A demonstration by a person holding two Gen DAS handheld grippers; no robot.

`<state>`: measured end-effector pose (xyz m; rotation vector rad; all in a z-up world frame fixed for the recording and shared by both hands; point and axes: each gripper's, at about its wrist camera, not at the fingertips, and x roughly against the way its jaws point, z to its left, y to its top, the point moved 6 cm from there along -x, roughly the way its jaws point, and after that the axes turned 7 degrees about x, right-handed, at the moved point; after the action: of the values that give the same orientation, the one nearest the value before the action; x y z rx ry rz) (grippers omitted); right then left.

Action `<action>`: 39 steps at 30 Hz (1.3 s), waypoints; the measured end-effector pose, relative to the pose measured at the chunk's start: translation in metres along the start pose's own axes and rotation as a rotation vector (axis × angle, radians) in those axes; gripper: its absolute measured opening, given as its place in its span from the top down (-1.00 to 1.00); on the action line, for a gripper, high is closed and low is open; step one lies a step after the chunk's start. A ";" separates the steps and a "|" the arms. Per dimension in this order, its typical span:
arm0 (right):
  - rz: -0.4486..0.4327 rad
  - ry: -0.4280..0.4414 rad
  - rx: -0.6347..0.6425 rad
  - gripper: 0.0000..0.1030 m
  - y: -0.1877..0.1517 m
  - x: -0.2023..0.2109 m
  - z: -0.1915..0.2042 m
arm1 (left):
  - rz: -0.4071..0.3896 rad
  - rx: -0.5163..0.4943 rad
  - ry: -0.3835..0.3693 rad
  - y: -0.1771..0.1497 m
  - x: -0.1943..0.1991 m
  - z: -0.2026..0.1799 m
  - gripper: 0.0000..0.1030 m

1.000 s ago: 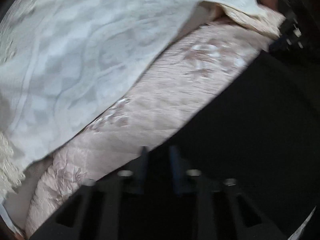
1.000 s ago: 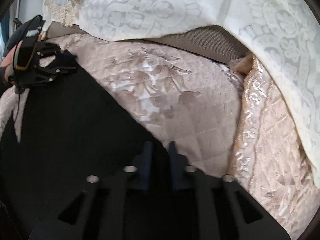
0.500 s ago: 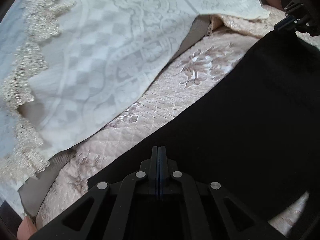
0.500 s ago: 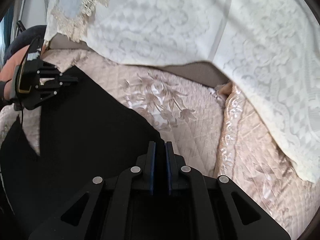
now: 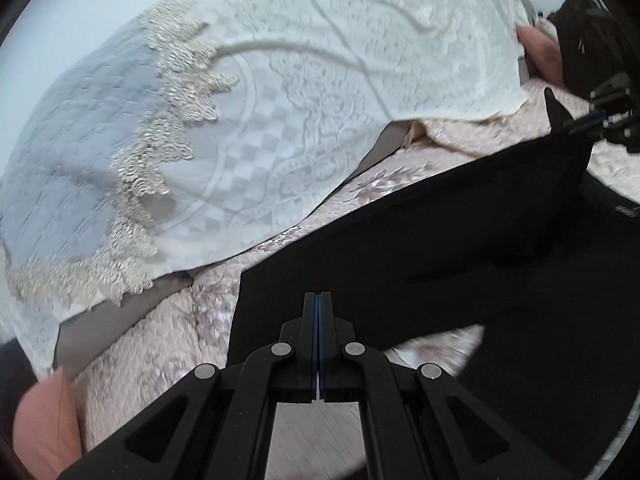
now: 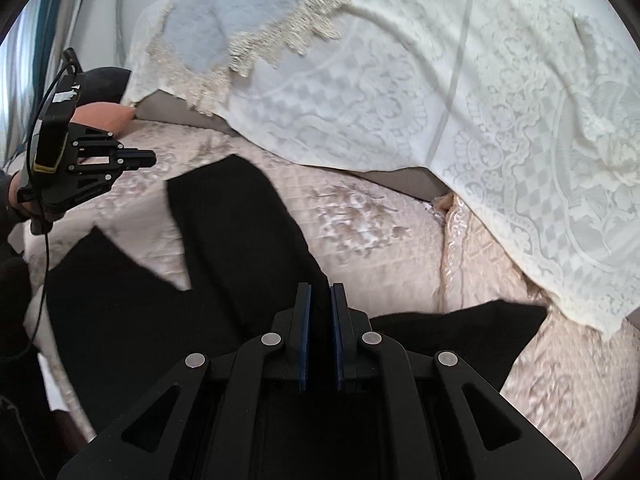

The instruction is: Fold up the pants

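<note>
The pants [image 6: 236, 248] lie spread over the quilted sofa seat [image 6: 372, 216], dark legs still splayed apart, so your folding has barely begun. Your left claw [image 5: 319, 308] is pinched fully closed on the near edge of the fabric. Your right claw [image 6: 320, 304] is nearly closed, with dark cloth between its pads, apparently held. Judging by this, every fold remains: bring one leg over the other, then fold lengthwise.

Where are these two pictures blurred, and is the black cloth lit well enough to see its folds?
Left wrist view: motion blur smears the lace cover and quilt; only the left tool is sharp. Right wrist view: sharper, with slight blur on the pants edges. Both views: the pants are almost featureless black, and the fisheye bends the borders.
</note>
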<state>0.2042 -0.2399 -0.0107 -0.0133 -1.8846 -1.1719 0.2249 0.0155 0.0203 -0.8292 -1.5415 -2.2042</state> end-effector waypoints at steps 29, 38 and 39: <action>0.011 0.063 -0.497 0.22 -0.145 0.058 0.072 | 0.121 0.416 -0.185 -0.065 0.043 -0.033 0.22; -0.090 -0.075 -0.670 0.22 -0.172 0.086 0.023 | 0.207 0.345 -0.106 0.018 -0.073 -0.048 0.15; -0.094 -0.079 -0.680 0.22 -0.175 0.086 0.019 | 0.227 0.328 -0.078 0.022 -0.091 -0.050 0.14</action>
<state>0.0647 -0.3583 -0.0798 -0.3512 -1.4794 -1.8481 0.2945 -0.0443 -0.0329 -0.9396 -1.6916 -1.7196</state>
